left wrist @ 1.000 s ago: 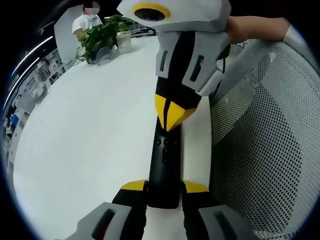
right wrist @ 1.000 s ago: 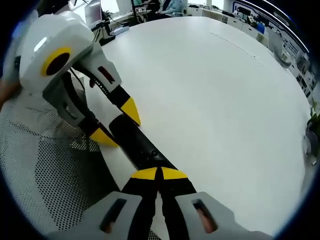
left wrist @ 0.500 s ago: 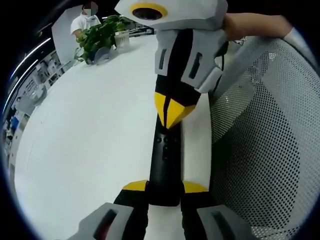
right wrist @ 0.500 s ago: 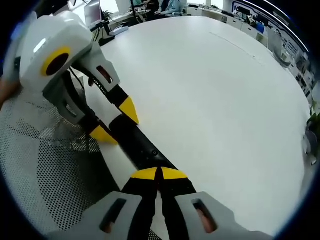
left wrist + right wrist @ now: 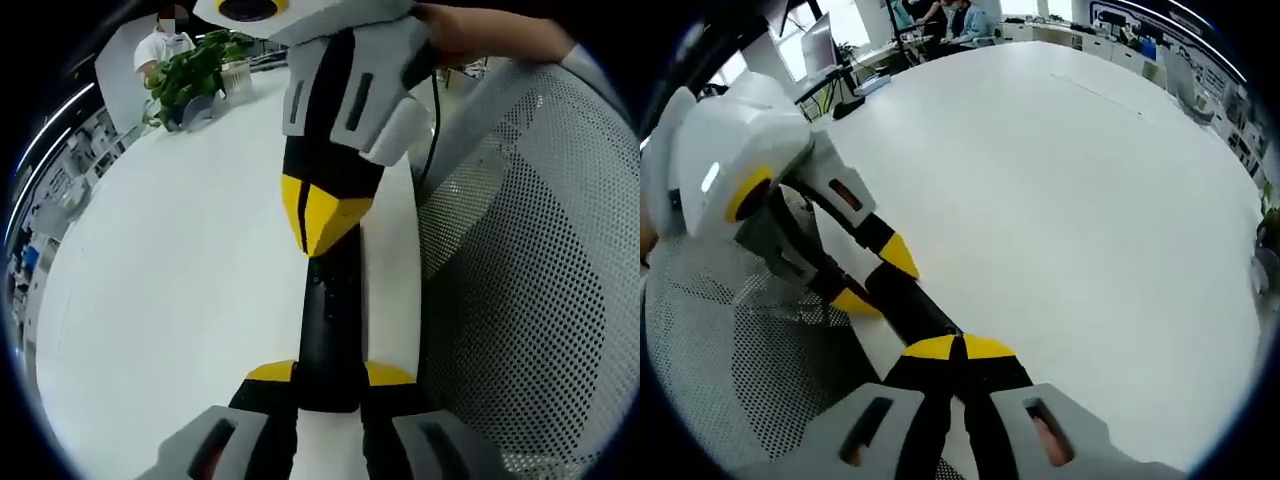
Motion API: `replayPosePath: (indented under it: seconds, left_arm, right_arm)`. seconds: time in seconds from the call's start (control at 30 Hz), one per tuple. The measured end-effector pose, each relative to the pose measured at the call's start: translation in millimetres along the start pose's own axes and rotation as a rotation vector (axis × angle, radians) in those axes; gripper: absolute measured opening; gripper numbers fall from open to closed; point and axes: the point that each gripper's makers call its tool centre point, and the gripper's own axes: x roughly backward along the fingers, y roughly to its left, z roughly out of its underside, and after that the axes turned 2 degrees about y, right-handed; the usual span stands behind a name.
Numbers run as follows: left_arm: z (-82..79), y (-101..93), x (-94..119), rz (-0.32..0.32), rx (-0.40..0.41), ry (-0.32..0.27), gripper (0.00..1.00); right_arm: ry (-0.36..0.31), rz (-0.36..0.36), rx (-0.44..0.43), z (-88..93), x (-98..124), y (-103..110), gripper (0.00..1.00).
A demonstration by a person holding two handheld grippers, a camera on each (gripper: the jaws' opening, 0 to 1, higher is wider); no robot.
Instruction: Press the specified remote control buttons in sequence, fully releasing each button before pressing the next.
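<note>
In the left gripper view, the left gripper (image 5: pixel 330 375) rises from the bottom edge with its two yellow-tipped jaws clamped on the near end of a black remote control (image 5: pixel 330 335), one jaw on each long side. The remote lies lengthwise on the white table (image 5: pixel 170 280), close to the table's edge, pointing away from the camera. A few small buttons show on its top face. The right gripper (image 5: pixel 318 218) comes down from the top of this view, its yellow tips brought together into a point that sits on the far end of the remote; whether it presses a button there cannot be told. A hand (image 5: pixel 470 30) holds that gripper at the top right. A grey mesh chair (image 5: pixel 530 270) stands just beside the table on the right. At the far end of the table there is a green potted plant (image 5: pixel 190 75).

In the right gripper view, the right gripper (image 5: pixel 958 350) has its jaws clenched, tips touching each other, resting on the near end of the remote (image 5: pixel 908 305). Beyond it the left gripper (image 5: pixel 872 278) grasps the remote's other end between its yellow tips. The mesh chair (image 5: pixel 750 380) lies at the lower left and the table (image 5: pixel 1070 200) spreads wide to the right.
</note>
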Motion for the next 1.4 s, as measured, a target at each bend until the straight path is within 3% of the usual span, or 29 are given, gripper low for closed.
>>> replayPosePath:
  seconds: [0.27, 0.43, 0.57, 0.87, 1.4]
  left_arm:
    - [0.2, -0.5, 0, 0.011, -0.008, 0.006, 0.22]
    - [0.7, -0.5, -1, 0.028, 0.004, 0.003, 0.22]
    - [0.8, -1.3, -1, 0.034, 0.013, 0.001, 0.22]
    - [0.9, -0.4, -1, 0.040, 0.030, -0.006, 0.22]
    - [1.2, -0.5, -1, 0.039, 0.047, -0.002, 0.22]
  right_arm:
    - [0.059, -0.028, -0.010, 6.1, -8, 6, 0.00]
    - [0.099, -0.051, -0.048, -0.6, -9, 7, 0.00]
    - [0.216, -0.069, -0.107, 8.6, -14, 7, 0.00]
    - [0.283, -0.112, -0.234, 4.6, -19, 10, 0.00]
    - [0.476, -0.081, -0.315, 6.4, -21, 9, 0.00]
